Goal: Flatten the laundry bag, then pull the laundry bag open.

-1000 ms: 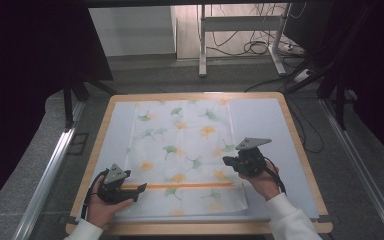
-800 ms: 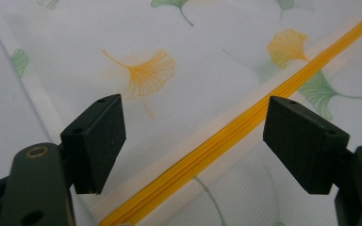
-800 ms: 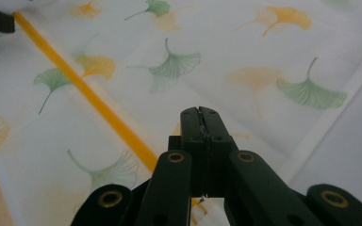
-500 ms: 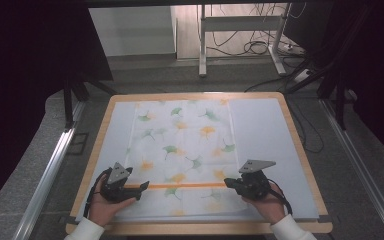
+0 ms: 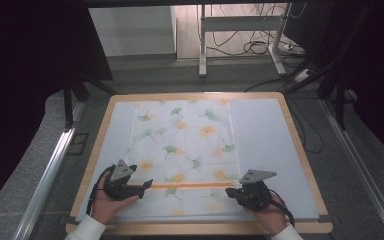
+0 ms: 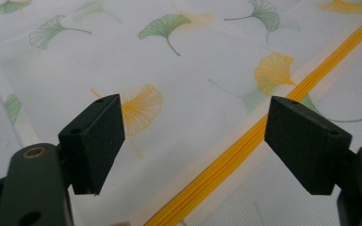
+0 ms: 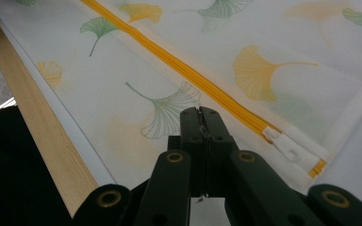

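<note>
Change: since the earlier frames the right gripper (image 5: 229, 190) has come down and toward the person's side of the table, from over the bag's middle right to its near right corner; the left gripper (image 5: 147, 184) has kept its place.
Bag: a white mesh bag (image 5: 182, 150) printed with green and yellow ginkgo leaves lies flat on the pale mat, nearer the mat's left edge than its right.
Zipper: an orange zipper (image 5: 192, 185) runs across the bag's near part, between the two grippers.
Left gripper: jaws wide apart, nothing between them but the fabric below; its tips sit at the zipper's left end.
Right gripper: jaws pressed together, holding nothing; they rest low over the fabric (image 7: 169, 113) on the near side of the zipper.
Zipper pull: the white pull (image 7: 283, 143) lies at the zipper's right end, just beside the shut jaws, apart from them.
Near edge: a thin strip of mat separates the bag's near hem from the wooden table rim (image 5: 200, 228).
Open room: a broad bare strip of mat (image 5: 267, 135) lies right of the bag; the far rim has only a narrow margin.
Hands: both hands rest at the near rim, well apart.
</note>
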`<state>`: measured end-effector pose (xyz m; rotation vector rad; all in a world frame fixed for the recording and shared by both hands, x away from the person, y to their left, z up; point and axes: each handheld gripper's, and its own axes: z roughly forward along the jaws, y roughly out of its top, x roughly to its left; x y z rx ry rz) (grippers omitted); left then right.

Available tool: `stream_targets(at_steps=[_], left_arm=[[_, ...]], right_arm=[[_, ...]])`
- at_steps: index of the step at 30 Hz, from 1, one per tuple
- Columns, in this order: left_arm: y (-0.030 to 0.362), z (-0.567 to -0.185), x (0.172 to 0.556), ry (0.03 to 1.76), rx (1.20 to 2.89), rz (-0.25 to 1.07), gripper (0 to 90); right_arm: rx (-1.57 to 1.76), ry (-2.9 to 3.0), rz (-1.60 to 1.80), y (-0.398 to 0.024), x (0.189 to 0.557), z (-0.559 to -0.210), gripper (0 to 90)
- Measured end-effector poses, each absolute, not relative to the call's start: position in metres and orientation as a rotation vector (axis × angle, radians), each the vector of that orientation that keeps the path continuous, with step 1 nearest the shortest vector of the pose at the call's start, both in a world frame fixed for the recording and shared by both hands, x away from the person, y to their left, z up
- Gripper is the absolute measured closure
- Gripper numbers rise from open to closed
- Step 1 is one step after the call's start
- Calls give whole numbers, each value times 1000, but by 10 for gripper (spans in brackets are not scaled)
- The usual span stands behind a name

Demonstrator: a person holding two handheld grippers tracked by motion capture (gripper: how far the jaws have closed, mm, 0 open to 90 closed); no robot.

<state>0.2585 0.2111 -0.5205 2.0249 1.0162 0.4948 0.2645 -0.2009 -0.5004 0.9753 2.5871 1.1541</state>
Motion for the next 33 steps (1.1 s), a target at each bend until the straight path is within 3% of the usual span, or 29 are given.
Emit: stream_targets(at_steps=[24,33], left_arm=[[140,-500,275,836,2026,465,226],[105,-497,283,805,2050,349,240]], right_arm=[[1014,2584,1088,-217,252,-508,881],[1032,2568,1092,-227,251,-507,879]])
